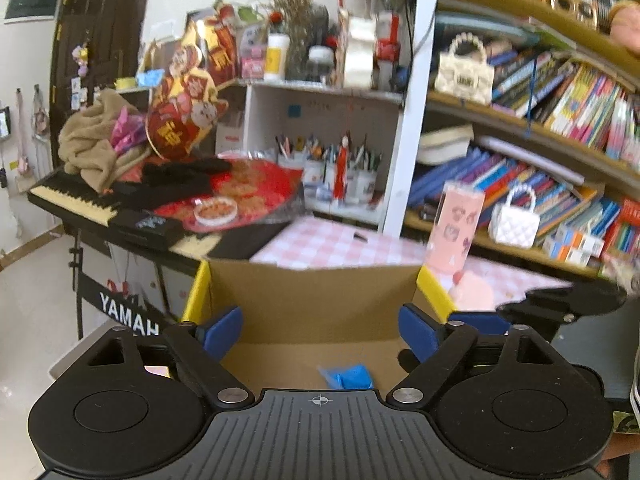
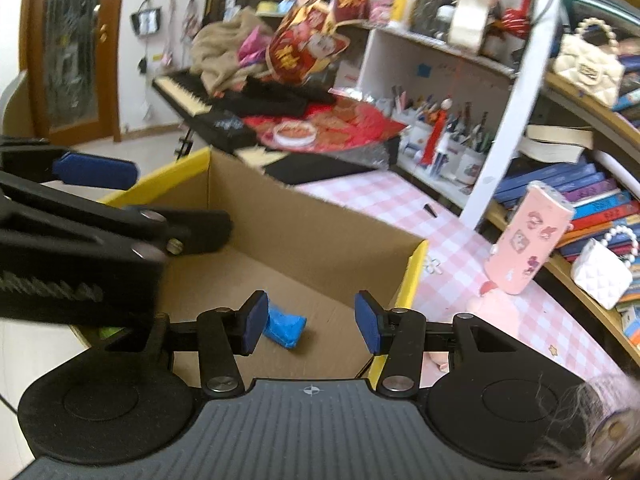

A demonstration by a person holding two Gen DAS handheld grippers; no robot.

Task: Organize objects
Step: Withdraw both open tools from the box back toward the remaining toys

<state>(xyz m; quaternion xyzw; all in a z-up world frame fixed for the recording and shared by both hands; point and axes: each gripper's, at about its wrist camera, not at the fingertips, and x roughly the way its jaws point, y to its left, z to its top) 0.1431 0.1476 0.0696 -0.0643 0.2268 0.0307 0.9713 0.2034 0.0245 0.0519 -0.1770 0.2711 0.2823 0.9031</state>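
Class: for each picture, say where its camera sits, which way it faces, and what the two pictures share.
Left wrist: behind the open left claw, facing forward-down into the cardboard box; the right claw's tip shows at right.
Right wrist: behind the empty right claw, facing the same box; left claw at left.
Shared: box, blue packet, pink can.

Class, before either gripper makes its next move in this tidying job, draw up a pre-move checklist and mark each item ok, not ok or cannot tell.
1. Left gripper empty, jaws apart: ok.
2. Right gripper empty, jaws apart: ok.
3. Blue packet lying inside the cardboard box: ok.
4. Pink can put away: not ok, it is on the checked tablecloth.
5. Pink can upright: not ok, tilted.
6. Box free of other items: cannot tell.
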